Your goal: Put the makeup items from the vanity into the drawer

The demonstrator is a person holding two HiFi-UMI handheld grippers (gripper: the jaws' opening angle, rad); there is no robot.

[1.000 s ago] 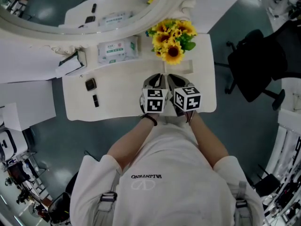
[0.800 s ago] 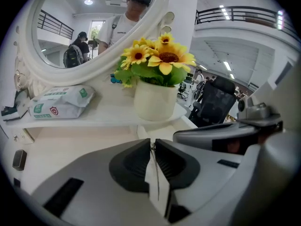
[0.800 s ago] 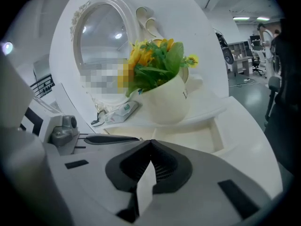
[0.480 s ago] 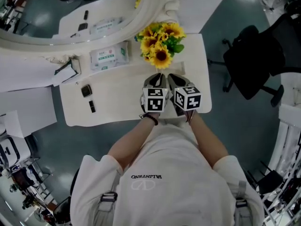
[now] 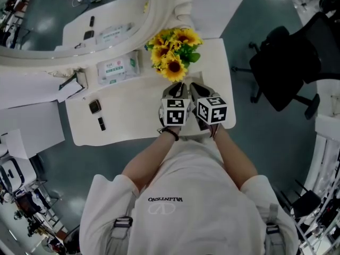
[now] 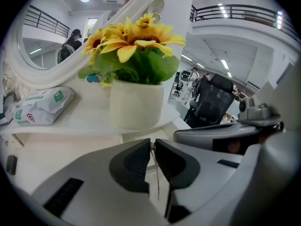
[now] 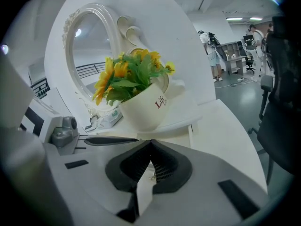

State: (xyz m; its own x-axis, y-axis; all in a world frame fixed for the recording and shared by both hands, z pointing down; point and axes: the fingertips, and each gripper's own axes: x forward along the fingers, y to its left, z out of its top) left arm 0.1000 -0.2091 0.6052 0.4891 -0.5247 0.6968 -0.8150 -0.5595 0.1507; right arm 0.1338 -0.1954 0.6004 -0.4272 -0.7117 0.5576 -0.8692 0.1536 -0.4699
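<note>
Holds left claw (image 6: 152,144) and right claw (image 7: 150,145) side by side above the white surface (image 5: 138,113), just short of the sunflowers (image 5: 171,56); both pinched together at the tips, gripping nothing; makeup well to their left: square dark compact (image 5: 95,107), and just beside it a slim dark stick (image 5: 101,124) lying flat, long axis running from the front edge toward the mirror (image 5: 69,15).

I see a big open lab or office hall with a mock dressing corner staged inside. A white vanity counter (image 5: 133,126), an oval mirror (image 5: 64,15) and a pot of sunflowers (image 5: 170,57) stand on a bare grey floor (image 5: 255,142). A black office chair (image 5: 287,62) sits beside them, a balcony railing (image 6: 235,9) runs overhead, and cluttered equipment (image 5: 21,211) is nearby.
</note>
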